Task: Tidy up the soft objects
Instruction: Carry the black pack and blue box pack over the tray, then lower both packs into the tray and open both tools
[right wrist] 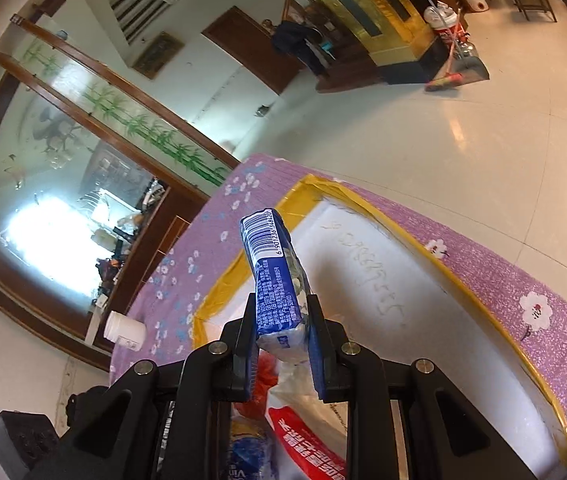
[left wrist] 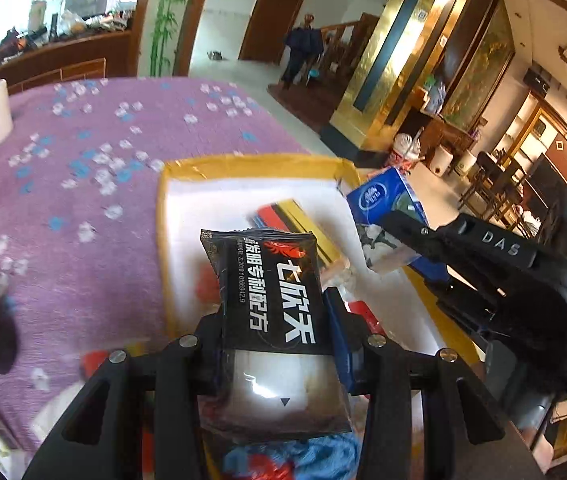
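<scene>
White tray floor lies open; packets crowd its near end.

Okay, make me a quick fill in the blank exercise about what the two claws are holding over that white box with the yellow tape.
1. The left claw is shut on a ____ packet with white lettering.
2. The right claw grips a blue tissue pack whose upper end shows a printed ____.
3. The white box has its rim edged in ____ tape.
4. The box sits on a ____ cloth with a flower print.

Missing words: black; barcode; yellow; purple
</scene>
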Demonstrator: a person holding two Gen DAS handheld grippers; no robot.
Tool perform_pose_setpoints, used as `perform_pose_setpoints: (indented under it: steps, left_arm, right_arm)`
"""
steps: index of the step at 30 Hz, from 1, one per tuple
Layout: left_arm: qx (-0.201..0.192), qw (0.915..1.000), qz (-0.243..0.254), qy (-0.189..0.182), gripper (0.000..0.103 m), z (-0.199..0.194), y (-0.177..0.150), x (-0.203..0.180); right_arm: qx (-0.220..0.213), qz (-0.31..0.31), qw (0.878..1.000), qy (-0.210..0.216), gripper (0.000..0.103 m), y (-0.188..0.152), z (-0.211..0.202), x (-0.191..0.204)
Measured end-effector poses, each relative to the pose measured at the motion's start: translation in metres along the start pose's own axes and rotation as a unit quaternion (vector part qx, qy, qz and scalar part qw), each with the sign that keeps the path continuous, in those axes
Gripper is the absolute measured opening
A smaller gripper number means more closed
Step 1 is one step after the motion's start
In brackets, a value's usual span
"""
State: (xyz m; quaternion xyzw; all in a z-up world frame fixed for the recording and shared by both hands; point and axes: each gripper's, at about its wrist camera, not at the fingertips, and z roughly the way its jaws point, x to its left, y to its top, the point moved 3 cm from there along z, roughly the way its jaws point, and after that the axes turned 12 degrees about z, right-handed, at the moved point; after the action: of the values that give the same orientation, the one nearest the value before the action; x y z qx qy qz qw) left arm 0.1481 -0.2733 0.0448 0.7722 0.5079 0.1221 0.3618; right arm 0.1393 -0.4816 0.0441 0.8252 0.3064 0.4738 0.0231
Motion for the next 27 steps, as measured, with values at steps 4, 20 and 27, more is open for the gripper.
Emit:
perform_pose_setpoints:
  steps: [4,20,27]
  left_arm:
    - [0.012,0.9998,0.014,-0.002,0.04,0.013,-0.003,-0.007]
    - [-0.004,0.9999,0.015,-0.007,0.04,0.0,-0.004,-0.01]
    - [-0.015,0.9998,0.013,-0.009,0.043,-0.017,-0.006,-0.01]
  right_arm:
    - [0.008,-0.009,1.0,-0.02,0.025,-0.003,0.004,0.001]
    - [-0.03,-0.01,0.999,-0.021,0.059,0.0,-0.007,0.002]
    - [-0.05,-0.041,0.998,0.005,0.059,-0.006,-0.017,0.019]
